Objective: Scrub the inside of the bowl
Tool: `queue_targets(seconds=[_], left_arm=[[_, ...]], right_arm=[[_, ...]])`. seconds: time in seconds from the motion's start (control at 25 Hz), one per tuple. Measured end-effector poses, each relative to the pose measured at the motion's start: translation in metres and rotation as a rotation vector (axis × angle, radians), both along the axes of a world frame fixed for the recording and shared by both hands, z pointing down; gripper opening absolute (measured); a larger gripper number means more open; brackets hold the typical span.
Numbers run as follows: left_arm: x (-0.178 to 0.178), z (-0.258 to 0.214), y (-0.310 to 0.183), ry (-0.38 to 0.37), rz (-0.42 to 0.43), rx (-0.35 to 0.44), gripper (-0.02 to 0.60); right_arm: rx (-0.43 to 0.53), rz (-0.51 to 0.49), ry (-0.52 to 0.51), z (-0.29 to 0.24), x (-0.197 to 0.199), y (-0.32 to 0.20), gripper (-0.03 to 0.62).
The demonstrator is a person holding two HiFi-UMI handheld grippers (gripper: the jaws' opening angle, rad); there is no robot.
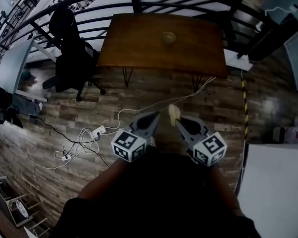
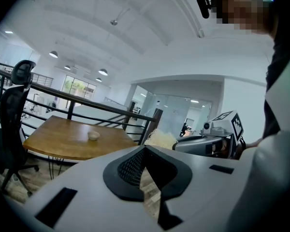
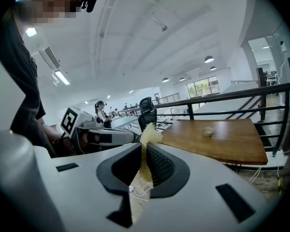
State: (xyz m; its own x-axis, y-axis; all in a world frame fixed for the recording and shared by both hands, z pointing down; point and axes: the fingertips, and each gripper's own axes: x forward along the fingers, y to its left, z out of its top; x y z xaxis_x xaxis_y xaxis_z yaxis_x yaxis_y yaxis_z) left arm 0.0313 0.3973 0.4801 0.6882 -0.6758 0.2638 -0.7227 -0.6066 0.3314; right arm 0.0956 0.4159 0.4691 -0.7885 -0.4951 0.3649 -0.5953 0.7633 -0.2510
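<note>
The right gripper (image 3: 144, 149) is squeezed tight on a pale yellow scrub pad (image 3: 150, 135), so it is ready to scrub, while the left gripper (image 2: 145, 150) beside it is closed on nothing, both well apart from the little bowl (image 1: 169, 37), which sits on the wooden table (image 1: 134, 51) midway between its side edges.

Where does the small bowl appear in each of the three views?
Head view: the bowl is at upper centre, on the table.
Left gripper view: the bowl is left of centre, on the table.
Right gripper view: the bowl is right of centre, on the table.
Shared landmark: the wooden table.
</note>
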Motion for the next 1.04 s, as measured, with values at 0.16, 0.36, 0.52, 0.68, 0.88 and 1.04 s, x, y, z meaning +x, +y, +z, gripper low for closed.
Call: queue_targets(seconds=[0.16,0.36,0.52,0.68,0.88,1.04], left_arm=[[0.035,-0.002,0.026,-0.011,-0.019,0.002,-0.003],[0.083,0.001,0.071,-0.008,-0.057,-0.013,-0.003],[0.115,0.0,0.11,-0.004,-0.079,-0.015,-0.003],[0.13,-0.001,0.14,-0.003,-0.11,-0.007,-0.003],[0.139,-0.005,0.159,-0.012,-0.125,0.003,-0.003],[0.141,-0.01,0.169,-0.017,-0.114,0.004,-0.003]], right_arm=[[-0.016,-0.02,0.001,0.0,0.038,0.03,0.043],[-0.027,-0.035,0.002,0.002,0.093,0.07,0.043],[-0.019,-0.058,0.004,0.005,0.125,0.106,0.043],[-0.022,-0.087,0.008,0.007,0.139,0.135,0.043],[-0.015,-0.112,0.008,0.003,0.146,0.153,0.043],[-0.011,-0.106,0.006,-0.004,0.148,0.16,0.043]])
